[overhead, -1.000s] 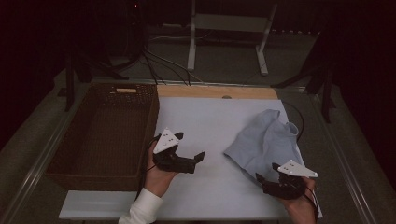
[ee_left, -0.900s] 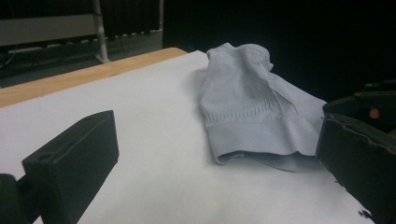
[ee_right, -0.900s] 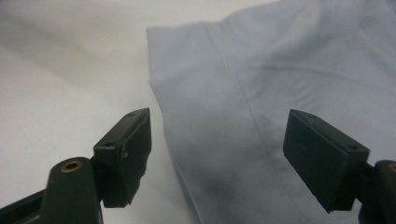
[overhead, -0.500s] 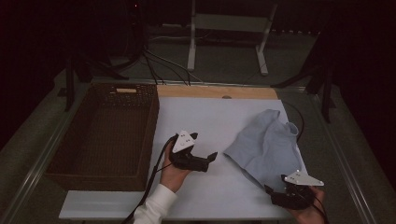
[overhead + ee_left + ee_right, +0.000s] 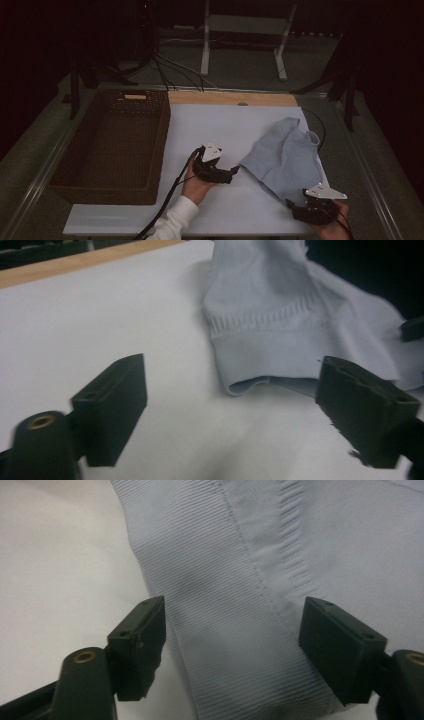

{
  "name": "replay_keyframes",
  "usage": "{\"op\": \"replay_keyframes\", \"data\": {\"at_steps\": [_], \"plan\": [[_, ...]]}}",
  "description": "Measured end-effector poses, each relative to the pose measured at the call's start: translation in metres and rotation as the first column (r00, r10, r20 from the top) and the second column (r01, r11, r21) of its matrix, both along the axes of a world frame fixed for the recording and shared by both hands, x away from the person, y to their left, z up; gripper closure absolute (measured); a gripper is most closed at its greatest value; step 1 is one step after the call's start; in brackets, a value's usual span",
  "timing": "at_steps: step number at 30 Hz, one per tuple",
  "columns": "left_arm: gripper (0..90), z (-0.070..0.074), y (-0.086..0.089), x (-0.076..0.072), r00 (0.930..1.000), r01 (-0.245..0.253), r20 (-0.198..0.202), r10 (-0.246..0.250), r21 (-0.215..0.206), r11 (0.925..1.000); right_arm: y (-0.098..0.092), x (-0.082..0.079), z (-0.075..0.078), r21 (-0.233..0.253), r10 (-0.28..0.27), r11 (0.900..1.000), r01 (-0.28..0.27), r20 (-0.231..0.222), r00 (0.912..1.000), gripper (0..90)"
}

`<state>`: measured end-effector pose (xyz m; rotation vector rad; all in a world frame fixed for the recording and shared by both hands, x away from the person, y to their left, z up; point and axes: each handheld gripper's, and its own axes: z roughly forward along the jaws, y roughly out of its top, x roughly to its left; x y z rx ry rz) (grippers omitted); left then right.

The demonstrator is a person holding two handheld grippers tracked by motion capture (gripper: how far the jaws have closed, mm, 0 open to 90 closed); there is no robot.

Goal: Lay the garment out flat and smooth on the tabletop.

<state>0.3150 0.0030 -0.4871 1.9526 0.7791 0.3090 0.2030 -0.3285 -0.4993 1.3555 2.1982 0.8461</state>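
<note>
I am holding my left gripper [image 5: 235, 171] low over the white table [image 5: 220, 130], its jaws spread wide and empty, pointing toward the near-left corner of the pale blue garment [image 5: 285, 157]. In the left gripper view that garment [image 5: 295, 315] is lying just ahead of my jaws: its ribbed hem is curling up a little off the table, and the folded corner is sitting between the two black jaws but beyond their tips, not touching either one. Bare table is stretching out to the left of that hem, so there is free room on that side.

I am resting my right gripper [image 5: 295, 206] at the near edge of the table, by the garment's near corner. Its jaws are open too, gripping nothing. In the right gripper view the garment [image 5: 260, 580] is running up between them, a band of ribbed cloth with a stitched seam down its middle; the cloth's left edge is falling just inside the left jaw, with white table beyond it, while to the right the cloth is carrying on past the other jaw.

The garment is lying crumpled on the right half of the table, its far end reaching toward the wooden strip [image 5: 230, 98] at the back edge. The brown wicker basket [image 5: 165, 145] is standing at the left, well apart from the cloth, with open white table between them.
</note>
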Motion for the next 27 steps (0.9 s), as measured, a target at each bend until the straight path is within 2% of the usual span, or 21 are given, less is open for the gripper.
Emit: {"op": "replay_keyframes", "data": {"at_steps": [11,15,20,24,27], "plan": [[21.6,-0.019,-0.019,0.01,0.9999,0.005,-0.016,-0.004,0.066,0.9978,0.0,-0.001,0.0,0.0,0.01,1.0,-0.01,-0.002,1.0,20.0],[22.4,-0.024,-0.025,0.012,0.9993,0.015,-0.035,-0.012,0.062,0.998,-0.002,-0.001,0.001,0.009,0.003,1.0,-0.003,0.006,1.0,20.2],[23.0,-0.029,-0.03,0.013,0.999,0.015,-0.042,-0.011,0.08,0.9967,-0.003,-0.002,0.002,0.019,-0.005,1.0,0.005,0.014,0.9999,20.5],[24.4,-0.032,-0.036,0.014,0.9992,0.017,-0.039,-0.012,0.135,0.9907,-0.003,-0.002,0.004,0.024,-0.007,1.0,0.007,0.02,0.9998,20.7],[25.6,-0.034,-0.039,0.015,0.9987,0.023,-0.048,-0.016,0.144,0.9893,-0.004,-0.002,0.004,0.028,-0.009,1.0,0.008,0.026,0.9996,20.8]]}}
